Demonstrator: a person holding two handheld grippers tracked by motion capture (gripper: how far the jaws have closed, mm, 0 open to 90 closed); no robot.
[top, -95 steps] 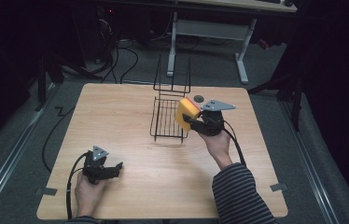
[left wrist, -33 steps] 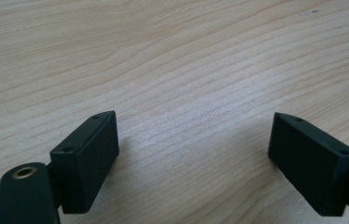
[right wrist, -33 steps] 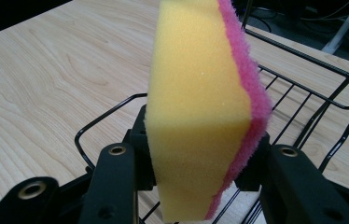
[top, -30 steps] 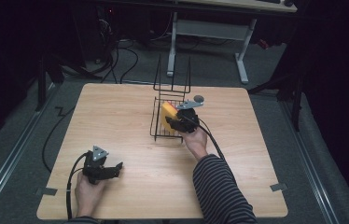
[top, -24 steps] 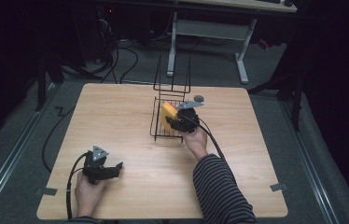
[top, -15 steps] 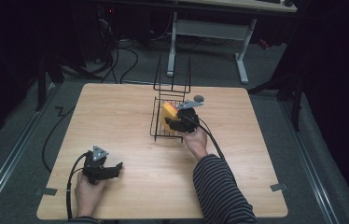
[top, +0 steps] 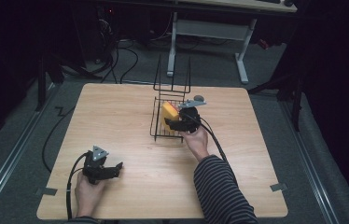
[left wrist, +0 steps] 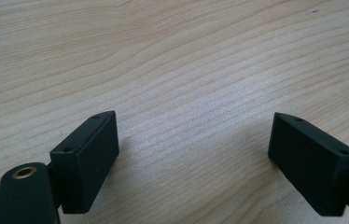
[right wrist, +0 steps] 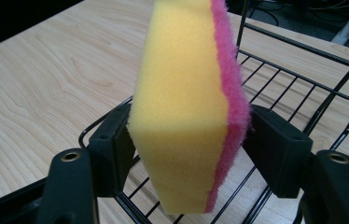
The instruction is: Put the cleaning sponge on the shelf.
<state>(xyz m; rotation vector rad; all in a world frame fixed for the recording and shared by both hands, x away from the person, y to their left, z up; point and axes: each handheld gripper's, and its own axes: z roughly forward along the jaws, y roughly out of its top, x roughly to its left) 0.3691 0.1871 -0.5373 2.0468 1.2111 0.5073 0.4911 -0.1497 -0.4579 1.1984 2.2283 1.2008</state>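
Just sponge (right wrist: 186, 107) over wire basket (right wrist: 303, 70)

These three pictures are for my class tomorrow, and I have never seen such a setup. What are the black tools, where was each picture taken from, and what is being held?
A person at a wooden table holds a two-jaw gripper in each hand. The high view looks down from above. The other two come from cameras riding on each gripper, looking along its jaws. The left gripper is open, with bare wood between its jaws. The right gripper squeezes a yellow sponge with a pink side above a black wire rack that stands on the table.
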